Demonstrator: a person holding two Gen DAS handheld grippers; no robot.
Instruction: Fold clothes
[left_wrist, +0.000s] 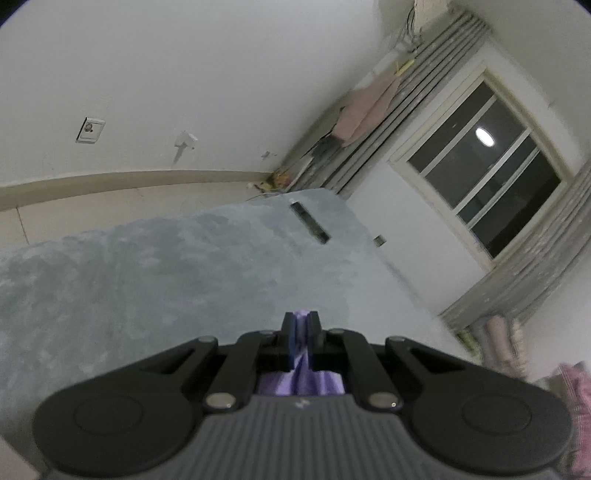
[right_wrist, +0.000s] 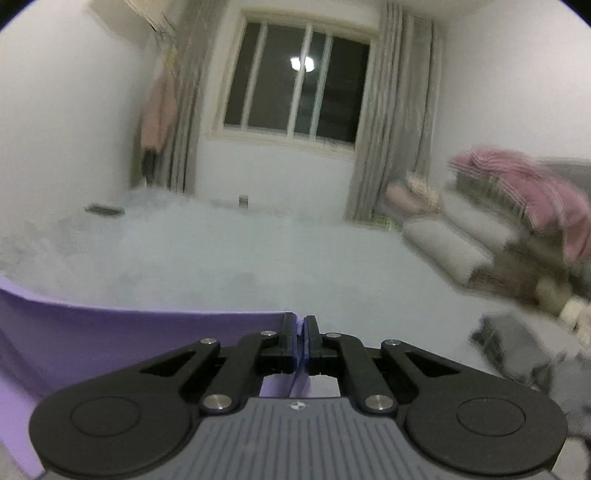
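A purple garment (right_wrist: 74, 347) hangs stretched to the left in the right wrist view, its top edge running from the left border to the fingers. My right gripper (right_wrist: 301, 325) is shut on that edge. In the left wrist view my left gripper (left_wrist: 303, 325) is shut on a bunched fold of the same purple garment (left_wrist: 306, 380), which shows between and below the fingers. Both grippers are held above a pale blue-grey bed cover (left_wrist: 147, 280), seen too in the right wrist view as the bed cover (right_wrist: 221, 251). The rest of the garment is hidden below the grippers.
A dark flat remote-like object (left_wrist: 309, 222) lies on the far part of the bed, also visible as that object (right_wrist: 104, 210). Pillows and a pink blanket (right_wrist: 517, 192) are piled at the right. A window (right_wrist: 295, 77) with grey curtains is ahead.
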